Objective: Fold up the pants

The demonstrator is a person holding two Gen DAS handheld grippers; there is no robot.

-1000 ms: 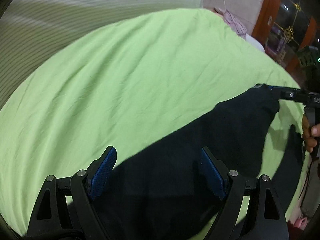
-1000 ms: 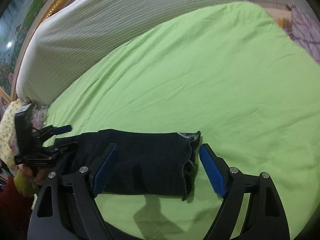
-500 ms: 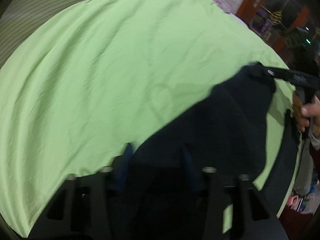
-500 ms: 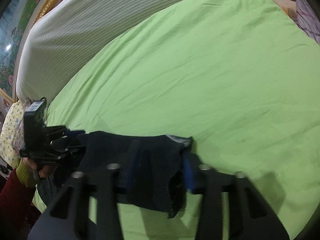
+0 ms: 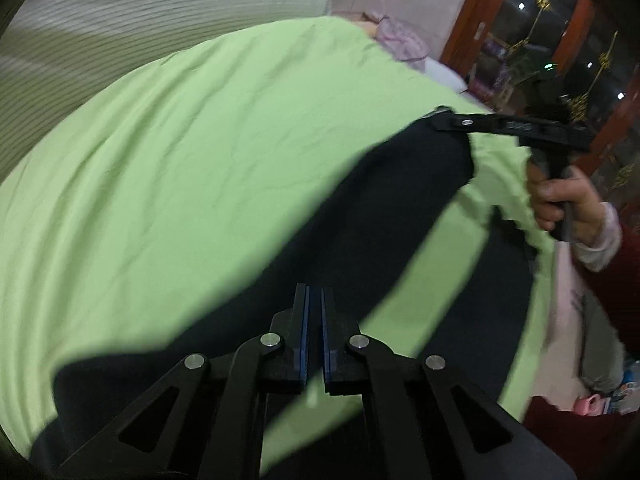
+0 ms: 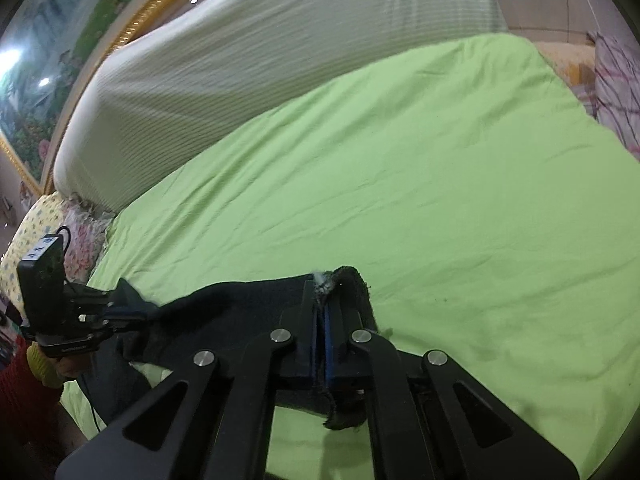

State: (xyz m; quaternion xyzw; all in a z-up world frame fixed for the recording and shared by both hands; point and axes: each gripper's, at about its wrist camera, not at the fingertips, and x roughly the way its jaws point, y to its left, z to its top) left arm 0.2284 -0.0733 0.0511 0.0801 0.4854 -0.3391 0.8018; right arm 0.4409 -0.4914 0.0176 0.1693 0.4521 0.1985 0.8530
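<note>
Over the green bed [image 6: 440, 168], both grippers' jaws pinch the dark pants [image 6: 248, 312]; the right gripper [image 6: 320, 344] grips only a frayed hem edge, which may slip when lifted.

Dim indoor light, motion blur, fisheye bending and dark vignette at edges

The left wrist view looks forward along its closed fingers [image 5: 314, 320], low and close over the pants [image 5: 392, 208], facing across the sheet [image 5: 200, 140] toward a wooden door [image 5: 464, 20]; the right gripper [image 5: 444, 120] shows at its right side. The right wrist view looks along its own fingers [image 6: 320, 320], equally close, facing the striped bolster [image 6: 260, 60] and framed painting [image 6: 40, 60], with the left gripper [image 6: 132, 312] at its left. Both share the pants and sheet
</note>
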